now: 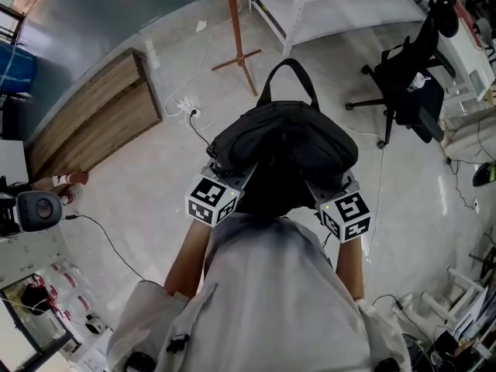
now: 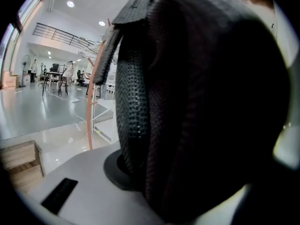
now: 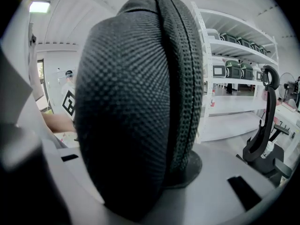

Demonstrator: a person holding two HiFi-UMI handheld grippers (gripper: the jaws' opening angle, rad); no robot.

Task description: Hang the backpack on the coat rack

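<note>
**Backpack held in front of me, well short of the coat rack.**

My left hand-held gripper (image 1: 223, 175) and right hand-held gripper (image 1: 332, 186) are each clamped on a thick padded fold at one side of the backpack (image 1: 283, 149). It hangs between them above the floor (image 1: 147, 192), with its carry handle (image 1: 288, 80) pointing towards the coat rack (image 1: 235, 29) ahead. Risks, as I judge them:
- The soft padding may creep out of either grip under the bag's weight.
- The handle may miss a peg, since no view shows the pegs.
- A nudge could tip the rack on its slim feet.
- The power strip and cables (image 1: 190, 115) lie near my path.

The floor is pale and glossy, with a wooden platform (image 1: 93, 118) to the left. White shelving (image 1: 325, 10) and a black office chair (image 1: 403, 91) stand to the right.
</note>
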